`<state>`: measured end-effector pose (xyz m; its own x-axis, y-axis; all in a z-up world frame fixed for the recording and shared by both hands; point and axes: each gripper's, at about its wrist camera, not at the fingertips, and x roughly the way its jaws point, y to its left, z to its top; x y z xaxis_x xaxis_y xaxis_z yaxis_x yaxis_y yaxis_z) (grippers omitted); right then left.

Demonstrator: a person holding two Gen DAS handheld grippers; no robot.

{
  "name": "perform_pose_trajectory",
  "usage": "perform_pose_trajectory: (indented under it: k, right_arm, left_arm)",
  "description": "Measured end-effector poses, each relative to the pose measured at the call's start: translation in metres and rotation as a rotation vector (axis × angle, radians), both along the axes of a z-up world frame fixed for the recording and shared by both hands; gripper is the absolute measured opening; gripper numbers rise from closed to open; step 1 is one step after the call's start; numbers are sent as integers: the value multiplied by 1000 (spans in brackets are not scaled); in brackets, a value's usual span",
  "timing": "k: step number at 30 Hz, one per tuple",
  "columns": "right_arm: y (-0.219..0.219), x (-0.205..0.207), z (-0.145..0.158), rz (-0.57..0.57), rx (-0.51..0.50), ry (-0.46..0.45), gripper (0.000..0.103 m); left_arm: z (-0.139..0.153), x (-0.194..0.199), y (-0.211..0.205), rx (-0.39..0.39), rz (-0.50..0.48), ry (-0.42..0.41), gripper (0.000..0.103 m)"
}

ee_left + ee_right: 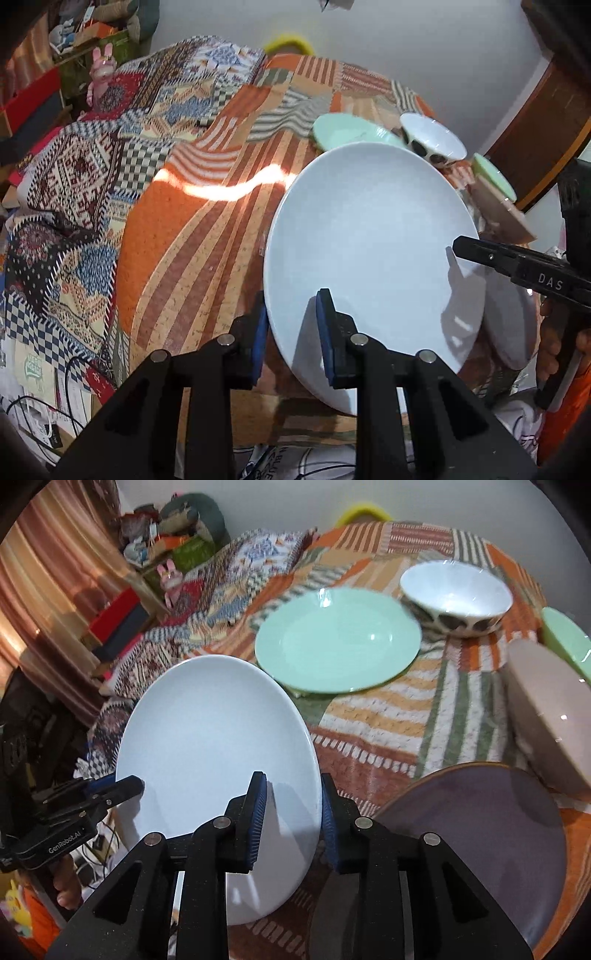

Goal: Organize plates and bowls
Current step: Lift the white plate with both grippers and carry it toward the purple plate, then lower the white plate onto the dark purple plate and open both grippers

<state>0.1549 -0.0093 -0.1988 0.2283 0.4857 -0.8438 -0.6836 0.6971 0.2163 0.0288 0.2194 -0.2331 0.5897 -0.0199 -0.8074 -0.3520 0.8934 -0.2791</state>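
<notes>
both wrist views share white plate [369, 240]

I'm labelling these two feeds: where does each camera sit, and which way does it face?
Left wrist: on the left gripper, looking down at the white plate it clamps; right gripper shows.
Right wrist: on the right gripper, clamping the plate's opposite rim; the left gripper and a hand show.
Shared: white plate, green plate, patterned bowl.
</notes>
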Motion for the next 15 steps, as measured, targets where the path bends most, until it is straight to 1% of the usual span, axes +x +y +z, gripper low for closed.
perform_pose_trajectory:
  k: [6, 10, 15]
  right_arm:
    - [-18, -3, 18, -30, 54, -32, 26]
    - [-31, -5, 28, -59, 84, -47, 26]
    - [-49, -11, 42, -90, 111, -77, 26]
  left_arm:
    - [29, 1, -13, 33, -17, -68, 24]
    - [43, 3, -26, 64, -37, -93, 24]
    - [55, 6, -41, 79, -69, -115, 24]
